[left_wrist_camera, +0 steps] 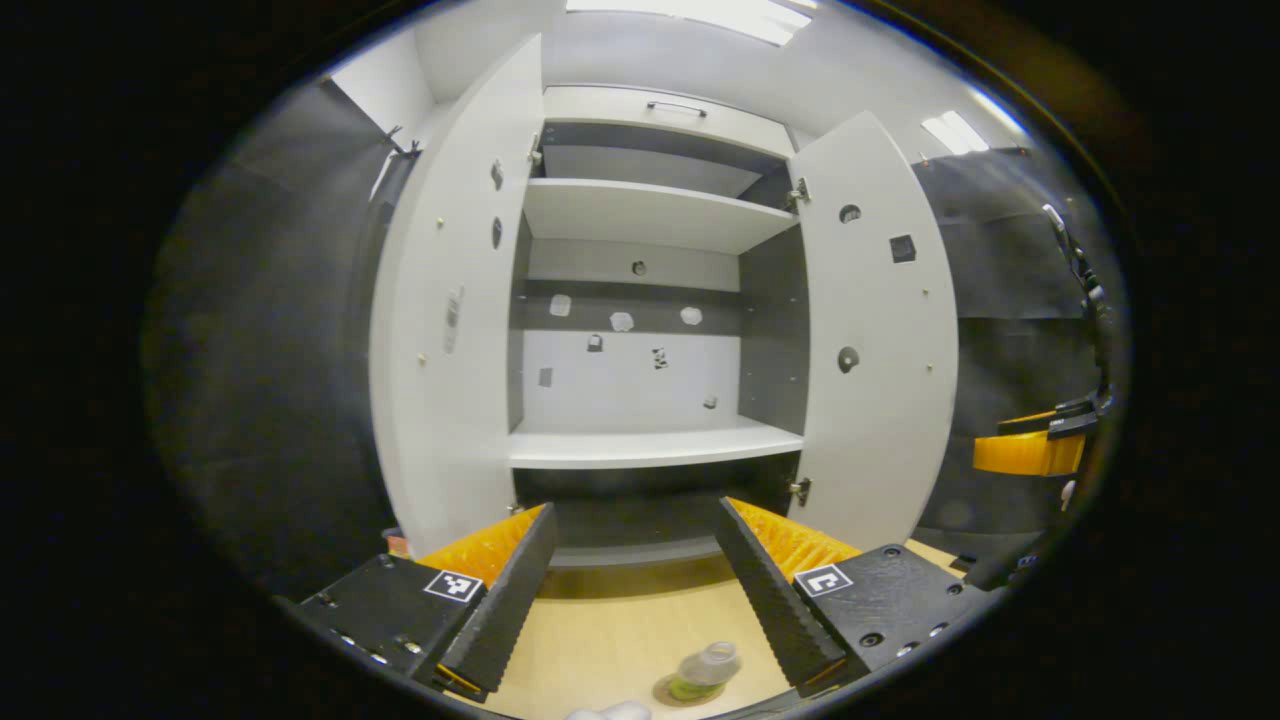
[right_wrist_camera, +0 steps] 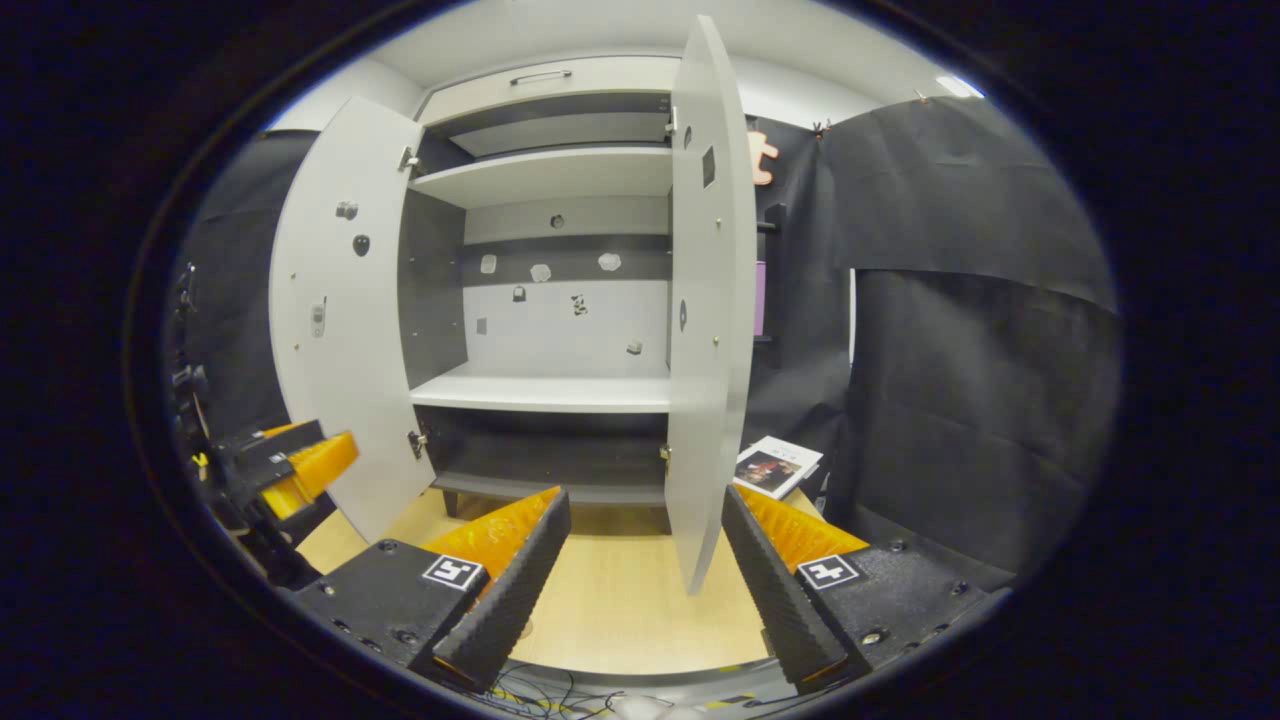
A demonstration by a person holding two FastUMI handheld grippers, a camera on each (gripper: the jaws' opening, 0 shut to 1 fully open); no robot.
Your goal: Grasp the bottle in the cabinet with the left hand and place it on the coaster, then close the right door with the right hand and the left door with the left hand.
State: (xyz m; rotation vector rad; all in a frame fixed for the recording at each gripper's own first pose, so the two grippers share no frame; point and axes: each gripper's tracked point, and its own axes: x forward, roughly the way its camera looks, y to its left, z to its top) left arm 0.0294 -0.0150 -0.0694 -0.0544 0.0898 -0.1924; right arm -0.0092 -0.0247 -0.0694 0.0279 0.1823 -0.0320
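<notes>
A small clear bottle (left_wrist_camera: 712,662) with a greenish base stands on a round coaster (left_wrist_camera: 668,692) on the wooden table, low in the left gripper view between my left gripper's fingers and nearer than their tips. My left gripper (left_wrist_camera: 635,515) is open and holds nothing; it faces the open cabinet. Both cabinet doors stand open: the left door (left_wrist_camera: 450,300) and the right door (left_wrist_camera: 880,330). My right gripper (right_wrist_camera: 645,500) is open too, just in front of the right door (right_wrist_camera: 705,330), which I see nearly edge-on. The shelves (right_wrist_camera: 545,392) are bare.
The other gripper (left_wrist_camera: 1030,450) hangs at the far right of the left gripper view, and at the far left (right_wrist_camera: 295,465) of the right gripper view. A booklet (right_wrist_camera: 778,466) lies right of the cabinet. Black cloth walls flank it. Cables lie at the table's front edge (right_wrist_camera: 560,690).
</notes>
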